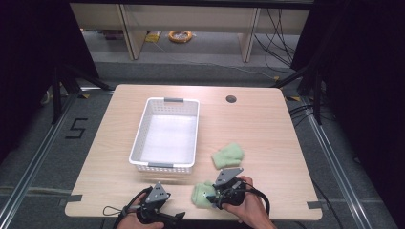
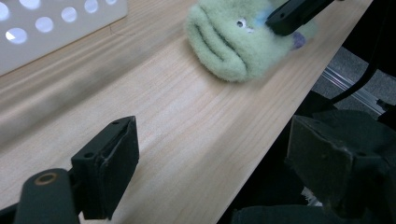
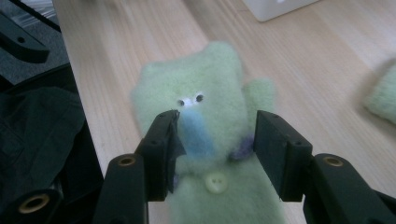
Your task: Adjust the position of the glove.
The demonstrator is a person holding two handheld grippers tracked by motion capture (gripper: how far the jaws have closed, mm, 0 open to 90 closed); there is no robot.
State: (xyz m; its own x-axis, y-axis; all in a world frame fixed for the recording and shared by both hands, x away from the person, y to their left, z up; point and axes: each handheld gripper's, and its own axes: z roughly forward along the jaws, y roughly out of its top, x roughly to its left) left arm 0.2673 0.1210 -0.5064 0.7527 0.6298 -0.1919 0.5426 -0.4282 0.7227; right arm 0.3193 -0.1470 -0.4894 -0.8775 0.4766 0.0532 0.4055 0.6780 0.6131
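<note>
Green felt puppet [image 3: 201, 135] lies flat near the bench's [image 1: 267, 124] front edge; our right gripper [image 3: 212, 154] straddles it, jaws half-wide and not yet pressing (probably for the basket [image 1: 165, 164]). Left gripper [image 2: 224, 172] waits beside, jaws wide, holding nothing.

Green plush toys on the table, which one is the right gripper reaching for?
The nearer green plush toy, at the table's front edge, sits between the right gripper jaws; the other plush toy lies apart, beside the white basket.
</note>
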